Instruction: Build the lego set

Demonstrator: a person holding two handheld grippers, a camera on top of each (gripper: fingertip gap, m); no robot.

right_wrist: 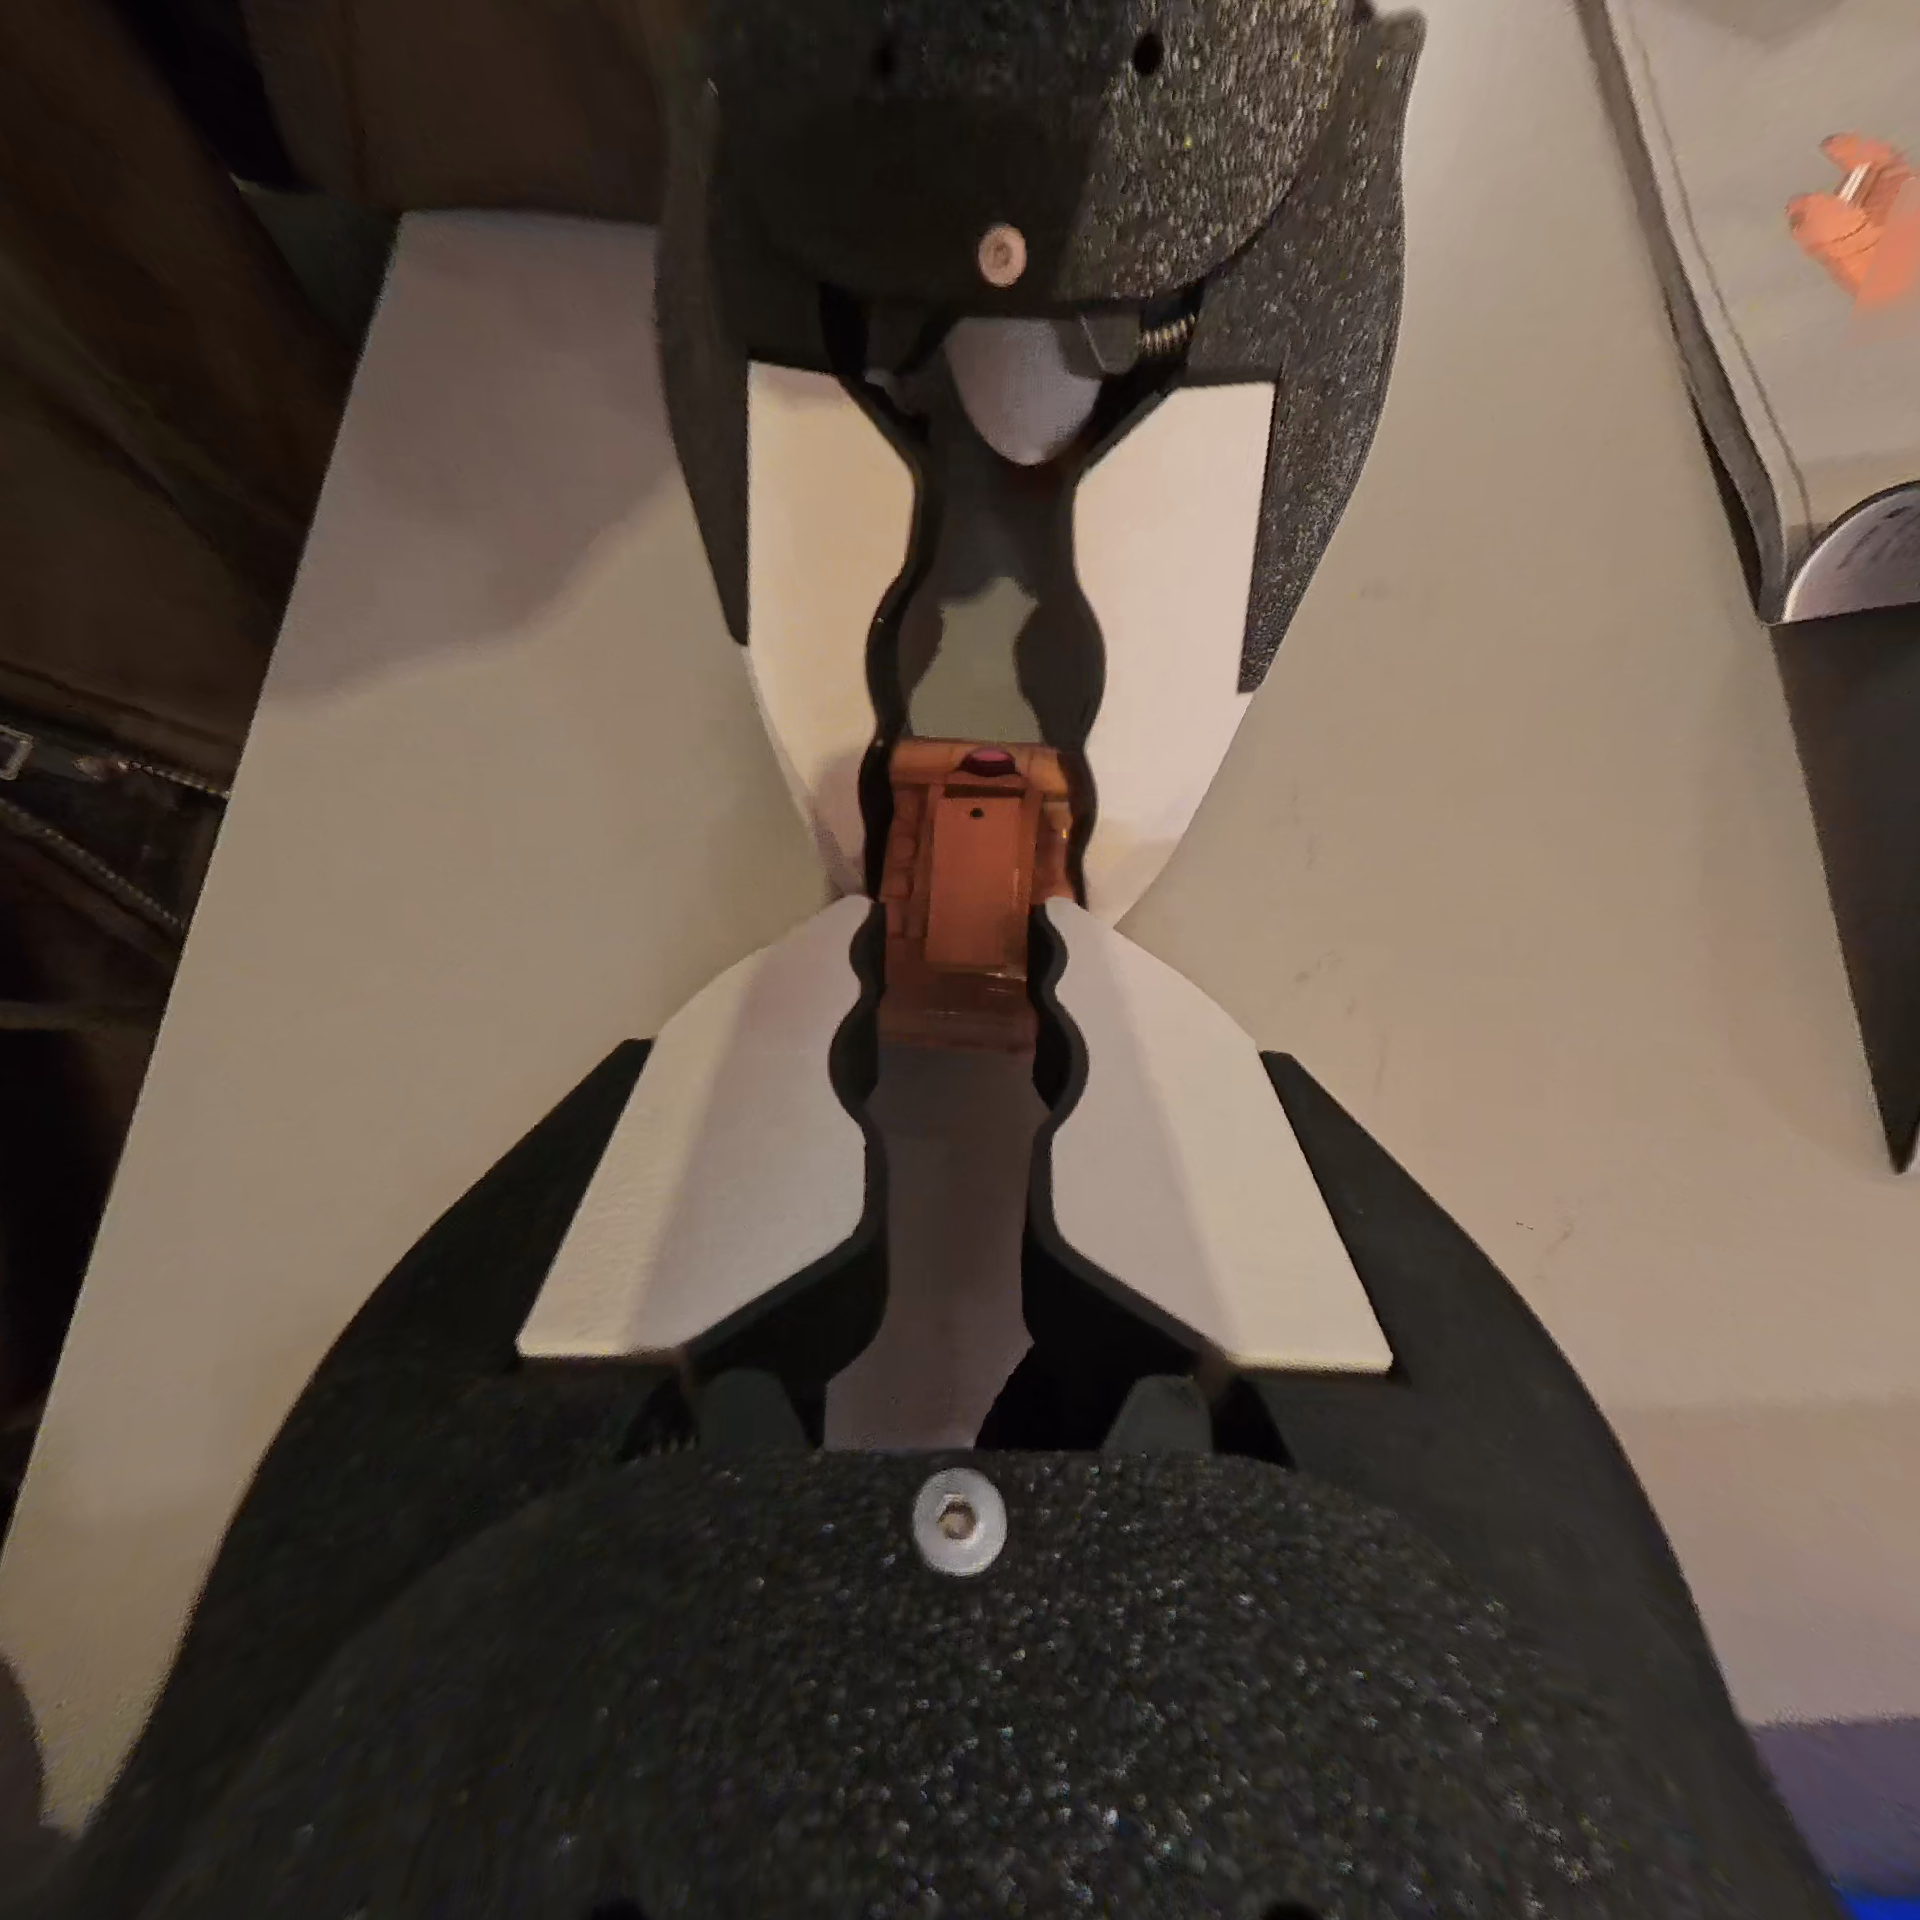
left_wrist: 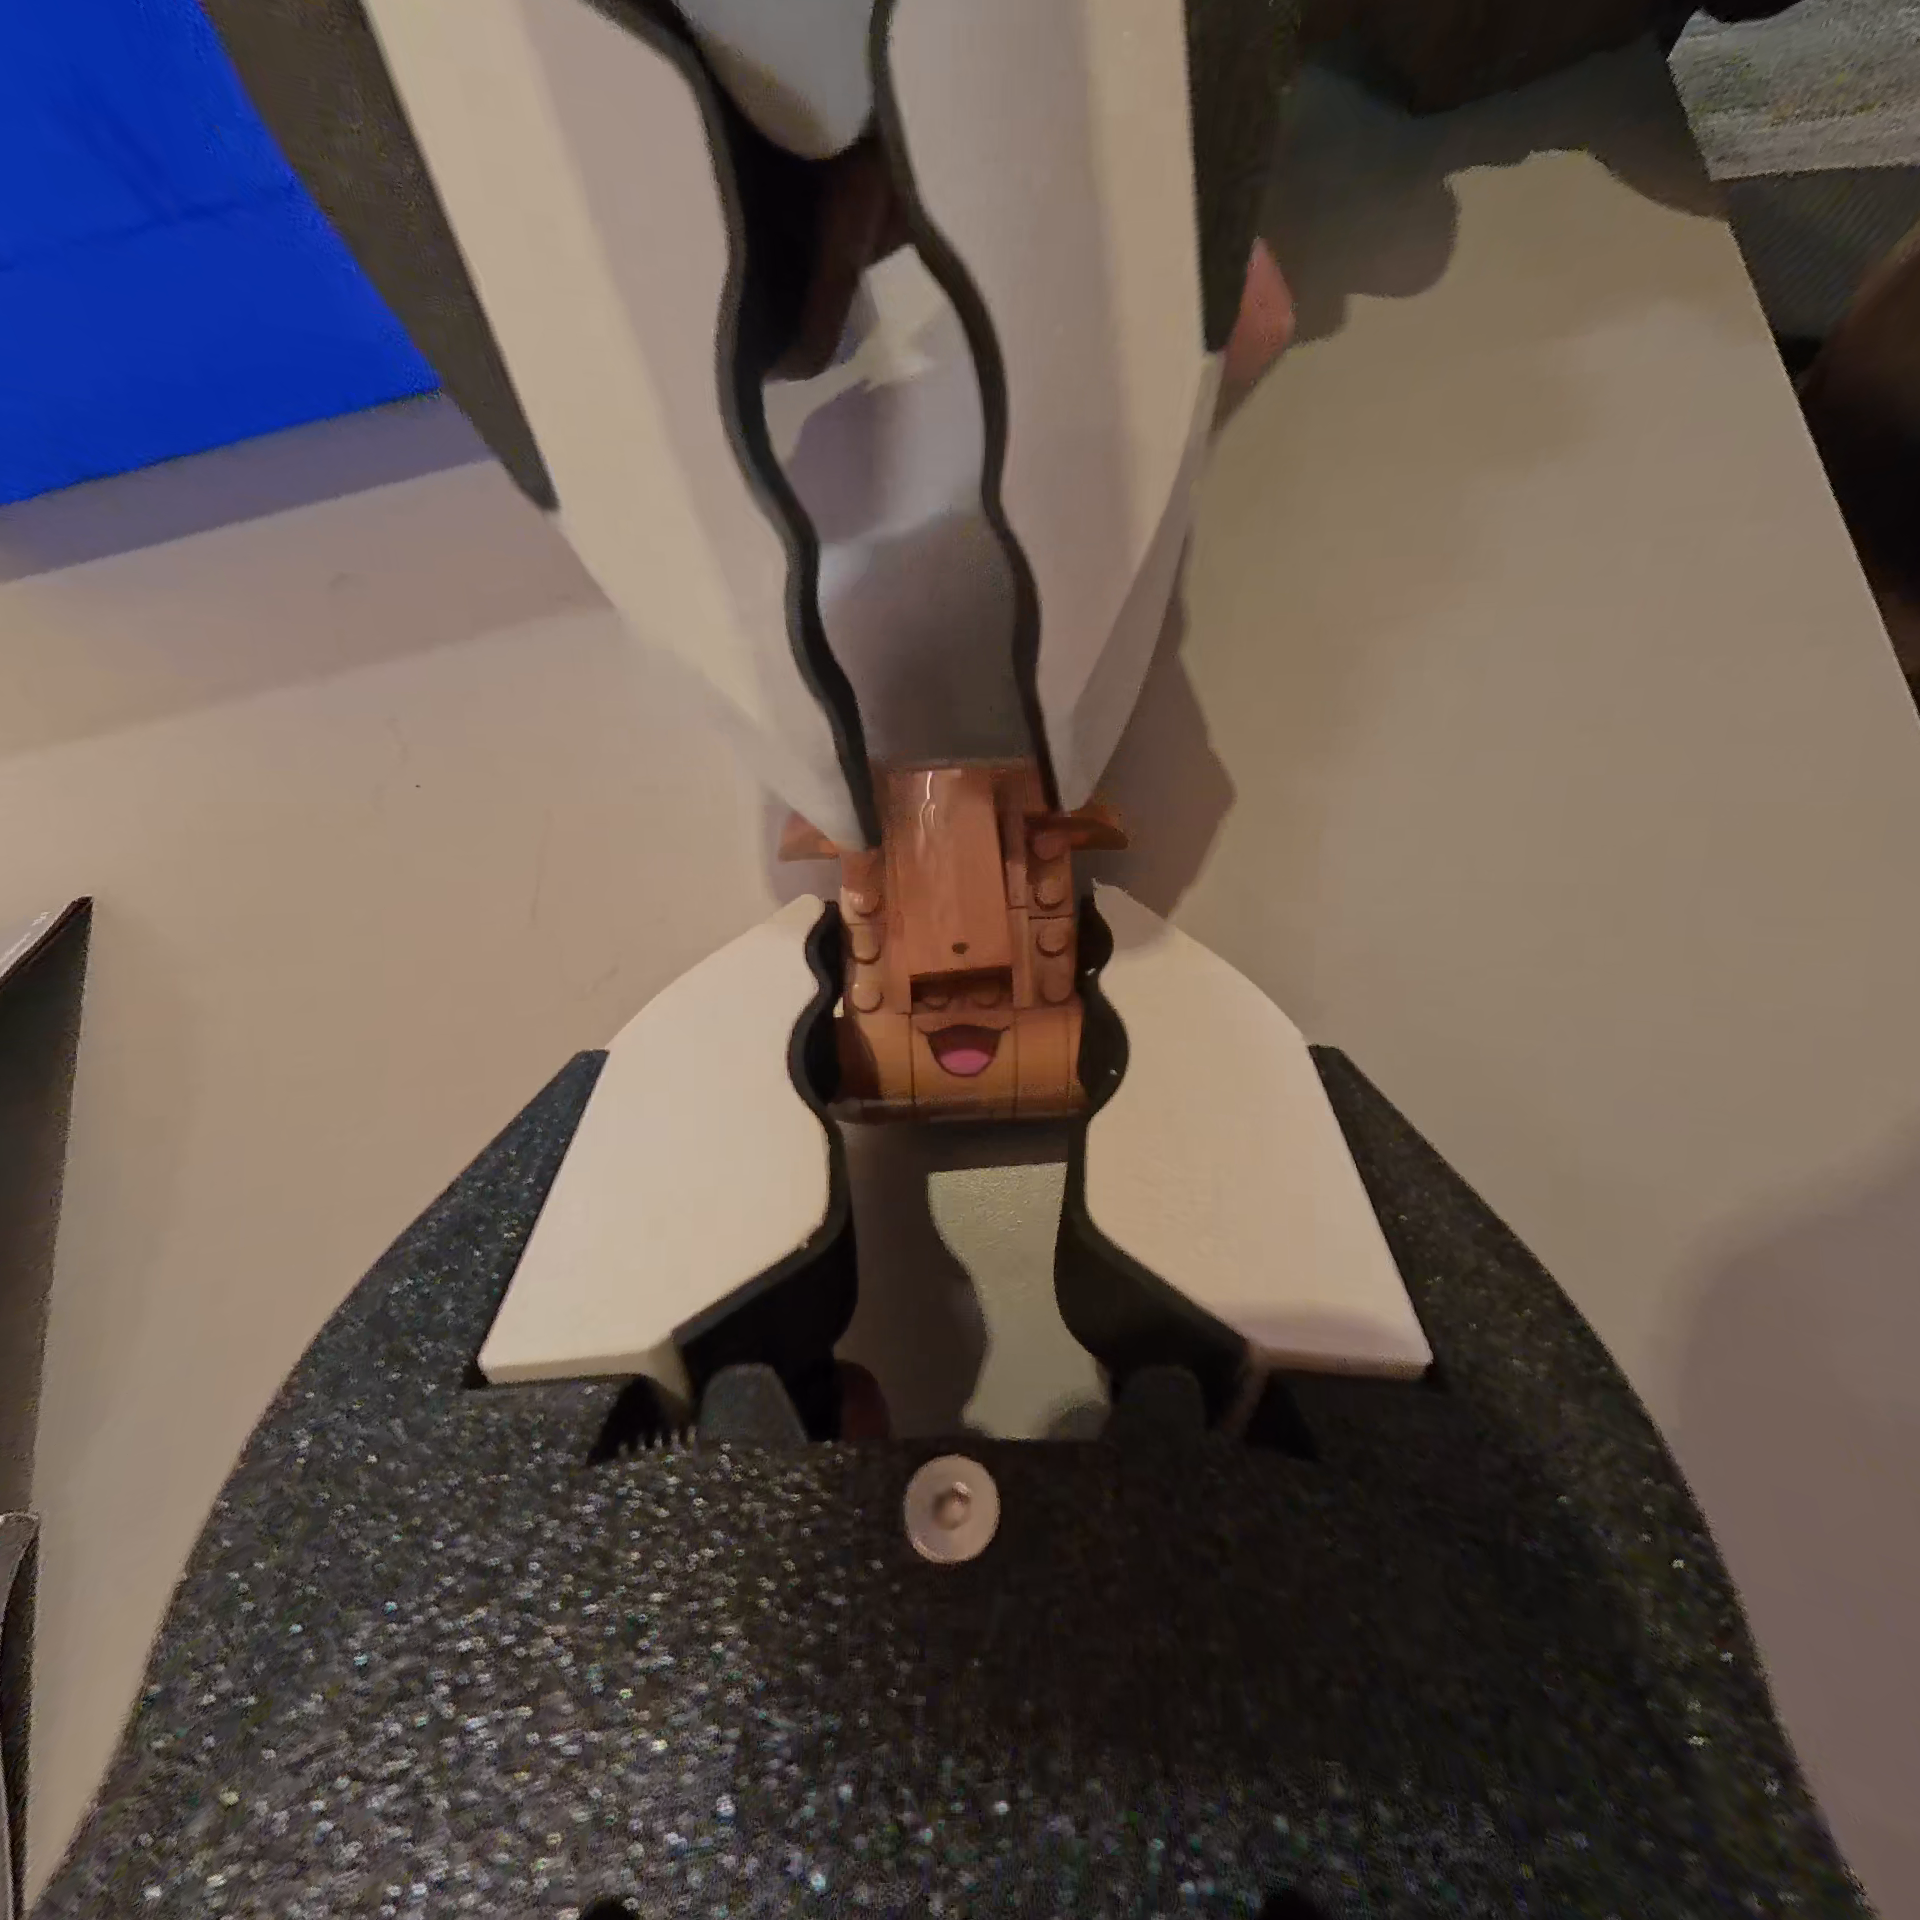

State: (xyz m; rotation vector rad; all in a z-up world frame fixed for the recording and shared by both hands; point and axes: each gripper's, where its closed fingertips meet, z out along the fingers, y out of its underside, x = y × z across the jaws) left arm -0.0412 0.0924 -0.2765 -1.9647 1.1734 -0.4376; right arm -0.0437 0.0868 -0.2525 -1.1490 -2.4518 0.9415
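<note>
While both jaws clamp it, tan lego figure (left_wrist: 961,987) between left gripper (left_wrist: 956,935), right gripper (right_wrist: 961,935)

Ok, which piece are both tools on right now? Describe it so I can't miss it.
Over the white table, the left tool and the right tool meet tip to tip. Clamped between them is the brown lego figure, a small studded block. Its open pink mouth faces the left tool; the loose orange pieces lie far off on a grey tray.
</note>
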